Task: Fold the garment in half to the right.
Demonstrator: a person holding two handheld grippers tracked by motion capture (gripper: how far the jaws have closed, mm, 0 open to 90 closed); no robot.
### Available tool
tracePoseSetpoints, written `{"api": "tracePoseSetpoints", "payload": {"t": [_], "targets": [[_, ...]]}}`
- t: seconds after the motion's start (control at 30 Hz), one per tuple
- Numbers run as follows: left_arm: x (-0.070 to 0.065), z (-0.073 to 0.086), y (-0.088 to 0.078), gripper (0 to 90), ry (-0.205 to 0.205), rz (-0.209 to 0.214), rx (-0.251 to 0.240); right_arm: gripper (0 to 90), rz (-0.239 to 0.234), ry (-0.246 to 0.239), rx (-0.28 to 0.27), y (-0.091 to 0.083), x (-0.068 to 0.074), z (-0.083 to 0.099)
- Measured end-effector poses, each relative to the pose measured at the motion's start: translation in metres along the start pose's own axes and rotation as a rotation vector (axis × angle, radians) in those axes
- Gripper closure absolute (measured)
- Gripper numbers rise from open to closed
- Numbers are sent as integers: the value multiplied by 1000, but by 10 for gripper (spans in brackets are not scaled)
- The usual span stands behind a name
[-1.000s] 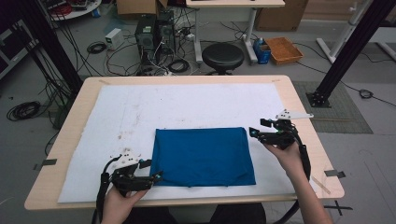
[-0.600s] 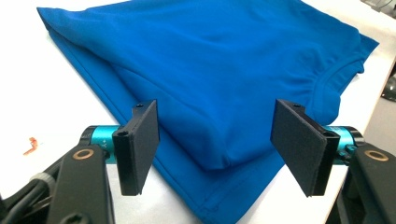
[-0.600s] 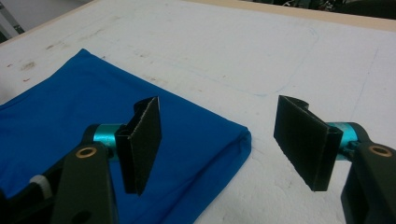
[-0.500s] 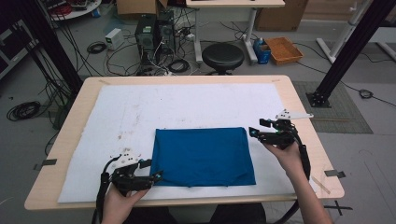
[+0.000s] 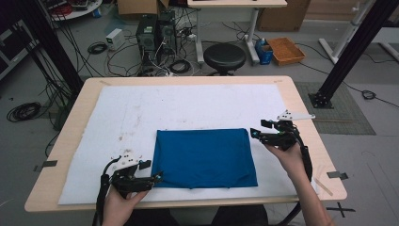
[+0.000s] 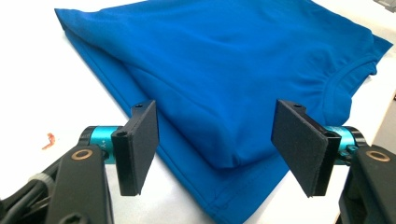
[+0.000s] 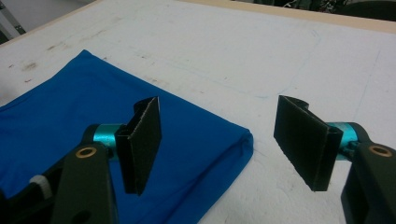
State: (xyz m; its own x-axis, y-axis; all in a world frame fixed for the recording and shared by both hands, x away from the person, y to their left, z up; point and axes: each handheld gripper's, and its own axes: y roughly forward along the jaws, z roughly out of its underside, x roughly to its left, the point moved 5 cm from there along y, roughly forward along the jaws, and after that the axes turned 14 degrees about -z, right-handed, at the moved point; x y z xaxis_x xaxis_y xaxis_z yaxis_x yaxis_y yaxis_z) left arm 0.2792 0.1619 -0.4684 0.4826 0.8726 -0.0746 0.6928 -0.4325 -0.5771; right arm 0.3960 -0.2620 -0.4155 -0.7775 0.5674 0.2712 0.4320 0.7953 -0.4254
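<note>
So on the left, the left gripper (image 5: 157, 177) sits right at the near-left corner of the folded blue shirt (image 5: 204, 157), jaws spread wide with nothing in them. From its own view the corner lies between the pads, so my guess is it's lined up to pinch that corner for another fold. The shirt itself lies flat in a neat rectangle, middle of the bench toward the near edge, collar along the near side.

Over on the right, the right gripper (image 5: 254, 133) is wide open too, empty, hanging just beside the far-right corner. Probably the matching grab point.

Surface is a white mat (image 5: 188, 106) with some smudges and stains, laid over a wooden bench (image 5: 306, 117). Behind it: a black stool (image 5: 224, 55), a computer tower (image 5: 151, 28) with tangled cables, and an orange tray (image 5: 286, 50) on the floor.
</note>
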Motion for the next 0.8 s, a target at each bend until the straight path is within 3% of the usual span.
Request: {"api": "tracePoseSetpoints", "payload": {"t": [0.13,0.43,0.53,0.8], "targets": [[2,3,1,372,-32,-1,18,320,-2,-1,1,1,1,0],[-1,5,11,372,-115,-109,82,320,-11,-14,-2,3,3,-2],[-1,6,11,432,-160,-146,91,320,-17,-11,1,4,4,-2],[-9,7,13,556,-105,-199,84,320,-26,-16,10,10,8,-3]]}}
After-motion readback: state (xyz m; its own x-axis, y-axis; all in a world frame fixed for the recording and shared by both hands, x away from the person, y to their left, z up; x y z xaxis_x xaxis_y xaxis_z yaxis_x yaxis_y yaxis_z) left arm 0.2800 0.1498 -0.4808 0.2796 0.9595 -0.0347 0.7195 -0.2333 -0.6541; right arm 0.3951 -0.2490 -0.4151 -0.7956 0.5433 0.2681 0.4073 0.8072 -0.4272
